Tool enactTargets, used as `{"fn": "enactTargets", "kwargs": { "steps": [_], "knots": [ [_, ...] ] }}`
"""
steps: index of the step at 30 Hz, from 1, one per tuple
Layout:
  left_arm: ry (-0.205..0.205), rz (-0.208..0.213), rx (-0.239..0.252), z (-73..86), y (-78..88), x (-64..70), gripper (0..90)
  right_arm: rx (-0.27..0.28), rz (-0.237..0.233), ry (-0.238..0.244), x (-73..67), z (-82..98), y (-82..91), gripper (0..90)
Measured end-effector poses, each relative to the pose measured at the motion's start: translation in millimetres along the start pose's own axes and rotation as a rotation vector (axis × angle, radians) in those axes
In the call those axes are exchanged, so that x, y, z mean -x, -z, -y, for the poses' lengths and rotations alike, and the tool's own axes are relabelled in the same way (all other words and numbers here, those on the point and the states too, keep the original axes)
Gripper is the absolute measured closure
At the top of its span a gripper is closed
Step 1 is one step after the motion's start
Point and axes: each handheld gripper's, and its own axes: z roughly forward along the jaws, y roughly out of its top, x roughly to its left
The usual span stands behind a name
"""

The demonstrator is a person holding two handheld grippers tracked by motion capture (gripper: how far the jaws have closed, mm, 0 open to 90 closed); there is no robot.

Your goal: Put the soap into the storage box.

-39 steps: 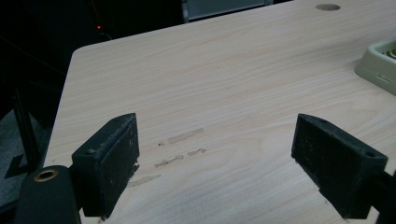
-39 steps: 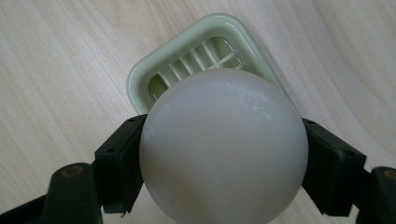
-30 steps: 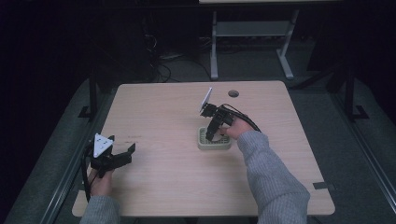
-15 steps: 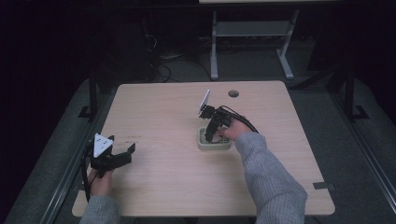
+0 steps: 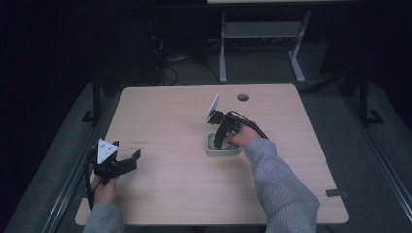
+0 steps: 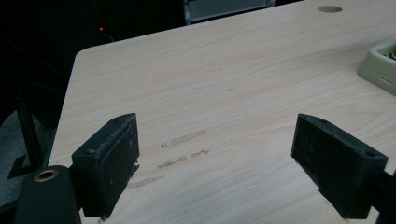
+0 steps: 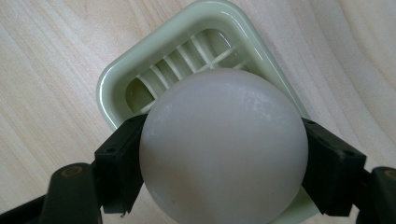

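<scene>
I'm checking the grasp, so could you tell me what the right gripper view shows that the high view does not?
The right gripper view alone shows a white ball clamped between the right gripper's jaws, above the slats of the green tray. The high view alone shows the left gripper open near the table's left edge, both sleeves, and the cable hole. Both show the tray on the wooden table with the right gripper over it.
</scene>
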Motion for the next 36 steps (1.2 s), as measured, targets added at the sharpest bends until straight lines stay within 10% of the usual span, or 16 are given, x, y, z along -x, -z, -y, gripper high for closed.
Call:
{"fn": "enactTargets", "kwargs": {
  "steps": [36],
  "knots": [
    [-0.012, 0.009, -0.008, 0.1, -0.5, 3.5, 14.8, 0.106, -0.035, -0.037, 5.0, 21.1, 31.0, 22.9]
  ]
}}
